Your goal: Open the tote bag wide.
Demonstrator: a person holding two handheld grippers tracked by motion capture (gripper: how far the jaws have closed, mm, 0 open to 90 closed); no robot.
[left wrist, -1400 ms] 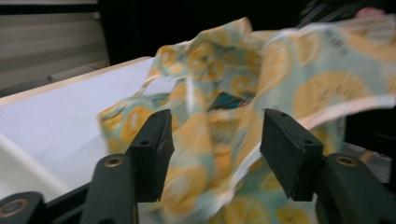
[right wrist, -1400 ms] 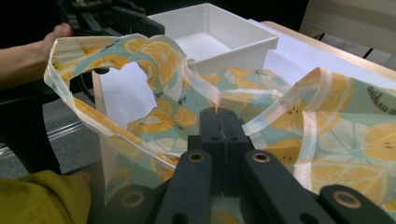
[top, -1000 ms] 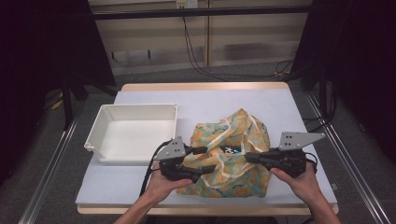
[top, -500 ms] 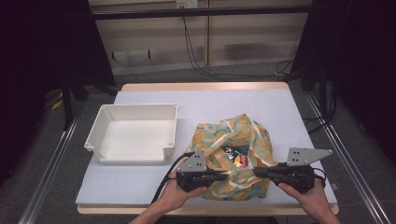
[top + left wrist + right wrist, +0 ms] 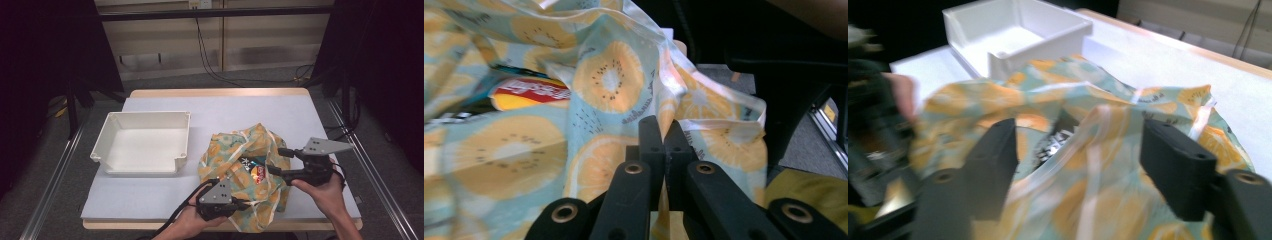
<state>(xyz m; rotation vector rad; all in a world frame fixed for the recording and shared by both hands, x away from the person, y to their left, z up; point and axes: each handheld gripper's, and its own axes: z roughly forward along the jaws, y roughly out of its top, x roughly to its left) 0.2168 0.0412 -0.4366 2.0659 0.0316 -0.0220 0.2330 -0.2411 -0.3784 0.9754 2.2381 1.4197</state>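
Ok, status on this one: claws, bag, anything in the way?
Left claw shut on bag edge. Right claw just opened, straddling the bag's rim. White tray off to the side, clear.

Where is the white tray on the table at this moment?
In the high view the white tray stands on the left half of the table, just left of the fruit-print bag.

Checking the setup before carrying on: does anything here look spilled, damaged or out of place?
Nothing spilled or visibly damaged. The fruit-print bag lies crumpled and gaping, a snack packet showing inside. The white tray sits square beside it.
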